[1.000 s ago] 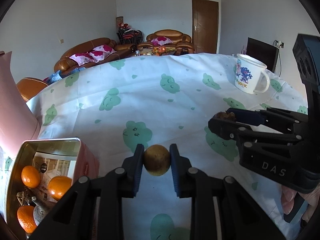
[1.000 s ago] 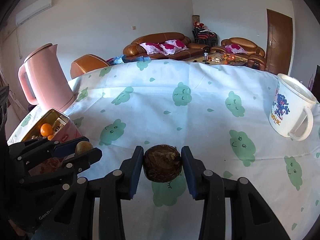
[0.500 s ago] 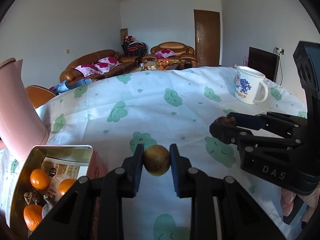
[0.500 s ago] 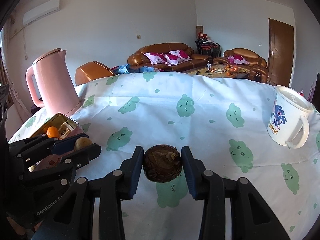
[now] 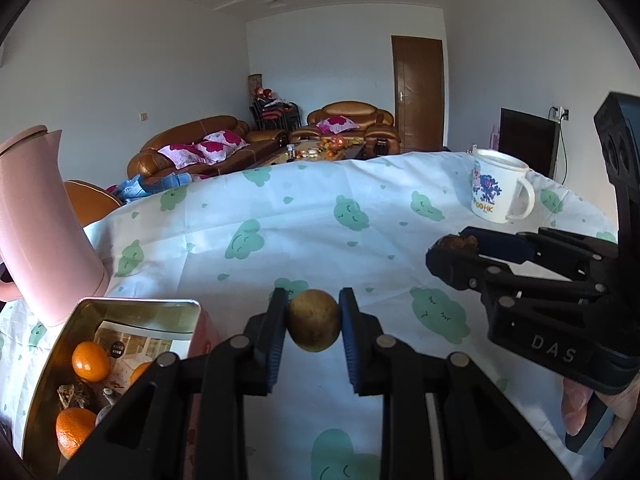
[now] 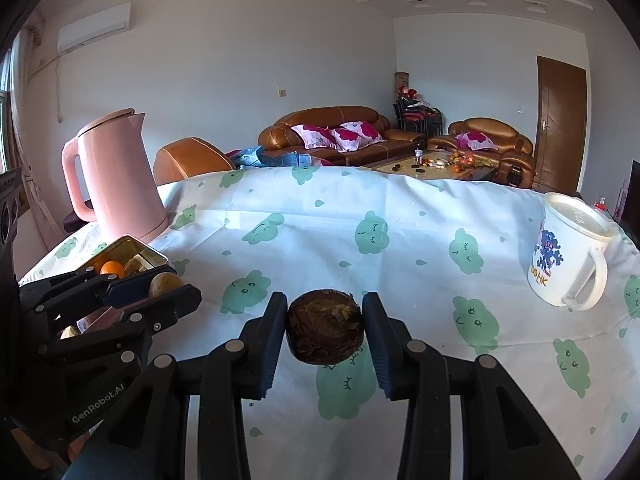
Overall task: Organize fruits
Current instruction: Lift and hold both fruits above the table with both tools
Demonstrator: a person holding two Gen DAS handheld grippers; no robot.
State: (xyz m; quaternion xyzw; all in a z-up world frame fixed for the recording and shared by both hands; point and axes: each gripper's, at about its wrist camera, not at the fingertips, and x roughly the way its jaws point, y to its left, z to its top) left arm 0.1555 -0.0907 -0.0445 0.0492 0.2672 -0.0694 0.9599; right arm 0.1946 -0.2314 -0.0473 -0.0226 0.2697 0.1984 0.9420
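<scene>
My left gripper [image 5: 313, 325] is shut on a small round tan fruit [image 5: 313, 325] and holds it above the tablecloth, just right of an open metal tin [image 5: 132, 303]. The tin holds oranges [image 5: 90, 361] and some dark pieces. My right gripper [image 6: 325, 330] is shut on a dark brown rough fruit [image 6: 325, 330], also above the cloth. In the left wrist view the right gripper [image 5: 456, 245] is at the right, level with the left one. In the right wrist view the left gripper [image 6: 166, 286] is at the left, beside the tin [image 6: 128, 246].
A pink kettle [image 6: 116, 176] stands behind the tin at the table's left. A white cartoon mug [image 6: 568, 250] stands at the right. The white cloth with green clouds [image 6: 360, 236] covers the table. Sofas and a door are beyond the far edge.
Both grippers have risen and tilted up with their fruits still held; more of the room and less of the table shows. The tin sits lower and nearer in the left wrist view.
</scene>
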